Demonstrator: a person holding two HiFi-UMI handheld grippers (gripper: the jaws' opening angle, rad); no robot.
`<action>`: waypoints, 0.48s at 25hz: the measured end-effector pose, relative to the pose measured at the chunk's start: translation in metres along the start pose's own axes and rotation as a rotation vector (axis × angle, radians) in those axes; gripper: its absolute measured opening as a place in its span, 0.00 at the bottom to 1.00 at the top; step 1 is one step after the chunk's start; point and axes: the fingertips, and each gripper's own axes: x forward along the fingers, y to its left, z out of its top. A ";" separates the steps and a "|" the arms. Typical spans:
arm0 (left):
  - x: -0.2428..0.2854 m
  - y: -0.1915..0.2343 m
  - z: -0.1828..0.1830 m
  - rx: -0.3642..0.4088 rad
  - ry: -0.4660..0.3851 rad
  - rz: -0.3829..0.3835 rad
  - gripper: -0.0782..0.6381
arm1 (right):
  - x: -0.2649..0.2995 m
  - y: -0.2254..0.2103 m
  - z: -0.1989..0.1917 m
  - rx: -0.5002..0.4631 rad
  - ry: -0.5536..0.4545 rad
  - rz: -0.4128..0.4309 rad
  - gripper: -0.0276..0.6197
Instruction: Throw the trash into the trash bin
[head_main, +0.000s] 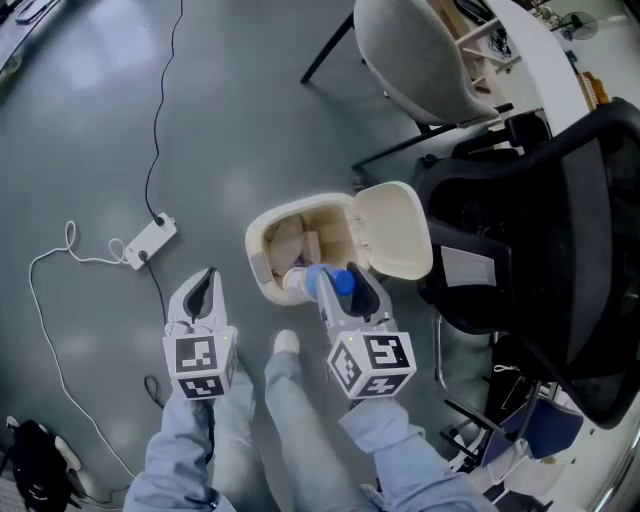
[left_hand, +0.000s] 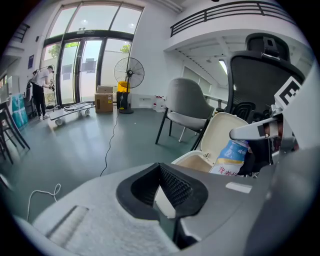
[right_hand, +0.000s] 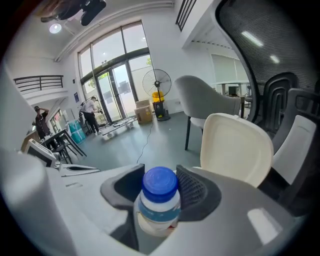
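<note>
A cream trash bin stands on the grey floor with its lid flipped up to the right; some paper trash lies inside. My right gripper is shut on a white bottle with a blue cap and holds it over the bin's near rim. In the right gripper view the bottle sits between the black pads, with the raised lid beyond. My left gripper hovers over the floor left of the bin, jaws together and empty. In the left gripper view the bottle shows beside the lid.
A white power strip with cables lies on the floor left of the bin. A black office chair stands close on the bin's right, a grey chair behind it. The person's leg and shoe are just before the bin.
</note>
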 end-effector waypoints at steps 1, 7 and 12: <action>0.003 0.002 -0.001 -0.006 0.003 0.004 0.10 | 0.005 -0.002 -0.001 -0.004 0.005 0.000 0.35; 0.015 0.012 -0.002 -0.015 0.023 0.016 0.10 | 0.048 -0.025 -0.017 -0.023 0.042 -0.044 0.35; 0.020 0.017 -0.009 -0.006 0.046 0.014 0.10 | 0.086 -0.040 -0.045 -0.034 0.072 -0.079 0.36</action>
